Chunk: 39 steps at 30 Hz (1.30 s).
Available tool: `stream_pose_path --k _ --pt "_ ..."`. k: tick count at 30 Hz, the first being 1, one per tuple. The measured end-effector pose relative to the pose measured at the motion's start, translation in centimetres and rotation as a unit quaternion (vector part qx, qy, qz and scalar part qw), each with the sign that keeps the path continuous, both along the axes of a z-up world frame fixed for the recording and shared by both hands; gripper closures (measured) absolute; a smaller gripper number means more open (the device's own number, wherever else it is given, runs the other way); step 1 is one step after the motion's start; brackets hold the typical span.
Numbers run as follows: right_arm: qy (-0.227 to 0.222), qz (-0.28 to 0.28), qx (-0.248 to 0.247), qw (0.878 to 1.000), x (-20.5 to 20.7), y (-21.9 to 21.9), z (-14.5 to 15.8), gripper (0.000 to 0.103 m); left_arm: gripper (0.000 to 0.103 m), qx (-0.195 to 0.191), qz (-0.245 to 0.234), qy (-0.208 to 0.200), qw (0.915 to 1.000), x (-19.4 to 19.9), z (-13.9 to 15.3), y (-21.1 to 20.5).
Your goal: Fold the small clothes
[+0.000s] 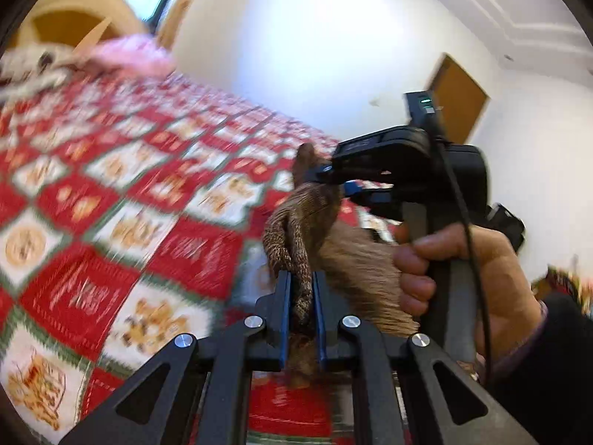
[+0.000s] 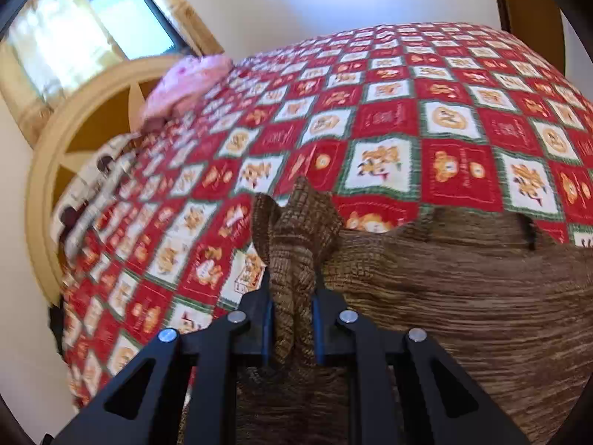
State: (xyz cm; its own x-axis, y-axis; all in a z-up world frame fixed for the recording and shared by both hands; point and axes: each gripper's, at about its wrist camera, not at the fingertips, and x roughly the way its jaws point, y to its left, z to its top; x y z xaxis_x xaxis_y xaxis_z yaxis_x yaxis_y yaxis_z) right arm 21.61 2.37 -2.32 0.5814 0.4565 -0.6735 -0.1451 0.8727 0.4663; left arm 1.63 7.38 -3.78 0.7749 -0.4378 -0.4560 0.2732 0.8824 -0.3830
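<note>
White walls and a bright window [image 2: 122, 18] stand behind a big bed covered by a red, white and green checked quilt with little bear pictures [image 2: 426, 118]. Far off at the bed's head, up at about ten o'clock in both views, lies a fluffy pink cloth [image 2: 185, 85], and beside it a white patterned pillow [image 2: 89, 185] near the pale round wooden headboard [image 2: 52, 155]. These sit out of the way, so the middle of the bed is free for folding.

On the left side, the left hand-held gripper [image 1: 301, 296] is closed tight on a bunched edge of the brown ribbed knitted garment [image 1: 296, 230]. The cloth goes up from its blue pads [image 1: 284, 304] toward twelve o'clock. It is pinched there so the corner cannot slip.

Moving right in the same view, the right hand-held gripper [image 1: 335, 180] comes in from three o'clock and bites the same brown cloth near its top. The person's right hand [image 1: 463, 270] is wrapped around the handle. The two grippers are close together, so I think two corners are being brought to meet.

In the right wrist view, the right gripper is closed on a folded tuft of the garment, which pokes up at twelve o'clock. Most of the garment spreads wide toward four o'clock, lying over the quilt at the near part of the bed. Both views are blurry, so things seem to be moving. I think a fold is under way, and the cloth still needs laying flat.
</note>
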Motion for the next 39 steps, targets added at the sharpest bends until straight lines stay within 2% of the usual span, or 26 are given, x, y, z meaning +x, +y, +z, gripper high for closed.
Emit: stream_pose_path --k 3,7,13,16,22,26,30,34,37,39 --pt "-0.004 -0.014 0.026 1.0 -0.8 -2.8 1.0 0.084 0.096 0.017 -0.042 -0.032 0.9985 -0.9 1.8 -2.3" --pt "-0.008 -0.032 0.049 0.998 -2.3 -7.0 2.1 0.084 0.097 0.031 -0.091 -0.054 0.9939 -2.1 3.5 -5.0" --pt "-0.024 -0.056 0.063 0.996 -4.6 -13.7 2.6 0.085 0.098 0.047 -0.157 -0.062 0.9846 -2.9 4.2 -9.4" --pt "-0.019 -0.069 0.077 0.994 -5.3 -16.8 2.1 0.085 0.098 0.061 -0.192 -0.069 0.977 -3.5 4.4 -11.8" --pt "-0.001 -0.086 0.067 0.994 -6.1 -22.2 -0.2 0.085 0.098 0.086 -0.252 -0.069 0.9614 -4.0 3.3 -16.2" --pt "0.015 -0.094 0.077 0.992 -6.4 -25.2 -2.3 0.085 0.098 0.093 -0.273 -0.061 0.9555 -3.7 2.1 -18.2" --pt "0.022 -0.1 0.076 0.992 -6.4 -26.8 -4.1 0.087 0.098 0.102 -0.282 -0.052 0.9525 -3.3 1.1 -19.3" --pt "0.033 -0.111 0.083 0.99 -6.2 -27.9 -5.9 0.088 0.098 0.094 -0.297 -0.038 0.9497 -3.6 1.0 -18.6" --pt "0.039 -0.123 0.041 0.991 -5.7 -27.6 -6.9 0.088 0.098 0.086 -0.3 -0.025 0.9496 -3.4 1.3 -17.2" --pt "0.037 -0.131 0.044 0.99 -5.9 -27.6 -6.9 0.087 0.098 0.087 -0.299 -0.025 0.9499 -3.2 1.7 -15.8"
